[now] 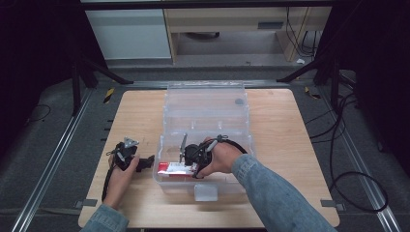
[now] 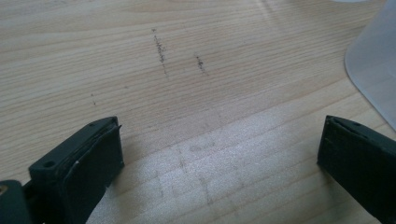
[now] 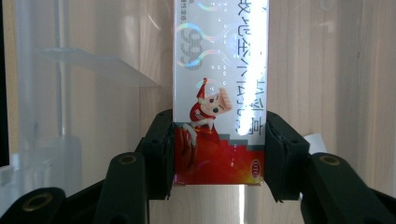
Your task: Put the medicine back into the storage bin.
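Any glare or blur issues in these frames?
Right gripper view: a bright glare streak washes out print on the glossy red-and-white carton clamped in the right hand-held gripper. Left gripper view: jaws soft, pale wooden table grain sharp. High view: table lit, surroundings dark.

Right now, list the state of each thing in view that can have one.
Bin: clear, lid open, tilted back.
Box: red and white, lying inside the bin, clamped at one end.
Right gripper: shut on the box, inside the bin.
Left gripper: open, holding nothing, low over the table beside the bin.
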The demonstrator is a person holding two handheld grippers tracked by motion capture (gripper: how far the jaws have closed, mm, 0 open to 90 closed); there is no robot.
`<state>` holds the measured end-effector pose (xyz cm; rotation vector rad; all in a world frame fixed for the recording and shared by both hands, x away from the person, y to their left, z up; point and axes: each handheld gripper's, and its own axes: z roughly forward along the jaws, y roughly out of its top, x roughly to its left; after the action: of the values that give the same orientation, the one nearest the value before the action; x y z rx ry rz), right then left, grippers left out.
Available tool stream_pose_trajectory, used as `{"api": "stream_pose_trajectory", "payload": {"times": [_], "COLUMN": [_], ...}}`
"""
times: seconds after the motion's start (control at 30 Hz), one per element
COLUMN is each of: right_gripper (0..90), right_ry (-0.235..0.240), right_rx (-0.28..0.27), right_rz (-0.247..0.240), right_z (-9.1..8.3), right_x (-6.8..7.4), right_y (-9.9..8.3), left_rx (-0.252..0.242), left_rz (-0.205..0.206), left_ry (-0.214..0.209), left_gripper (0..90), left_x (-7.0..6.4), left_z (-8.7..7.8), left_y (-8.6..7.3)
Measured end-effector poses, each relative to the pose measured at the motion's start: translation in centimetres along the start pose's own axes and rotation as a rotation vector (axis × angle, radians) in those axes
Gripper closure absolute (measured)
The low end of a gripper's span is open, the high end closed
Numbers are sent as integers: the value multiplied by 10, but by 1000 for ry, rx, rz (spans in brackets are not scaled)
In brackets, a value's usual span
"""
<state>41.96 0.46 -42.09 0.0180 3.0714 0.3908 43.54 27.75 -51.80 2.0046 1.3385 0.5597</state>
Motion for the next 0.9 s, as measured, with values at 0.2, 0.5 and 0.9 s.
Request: {"api": "stream_pose_trajectory", "payload": {"times": [0.2, 0.5, 0.9], "right_gripper": [513, 513, 512], "right_ry": [-6, 2, 13], "right_rx": [17, 31, 56], "right_rz": [-4, 13, 15], "right_z": [7, 19, 30], "right_x": [-1, -2, -6], "right_y": [0, -2, -3], "left_rx": [0, 0, 0], "left_rz": [2, 0, 1], "left_ry": [-1, -1, -2], "left_gripper": [0, 0, 0], "left_x": [0, 0, 0], "left_z": [0, 0, 0], "left_y": [0, 0, 0]}}
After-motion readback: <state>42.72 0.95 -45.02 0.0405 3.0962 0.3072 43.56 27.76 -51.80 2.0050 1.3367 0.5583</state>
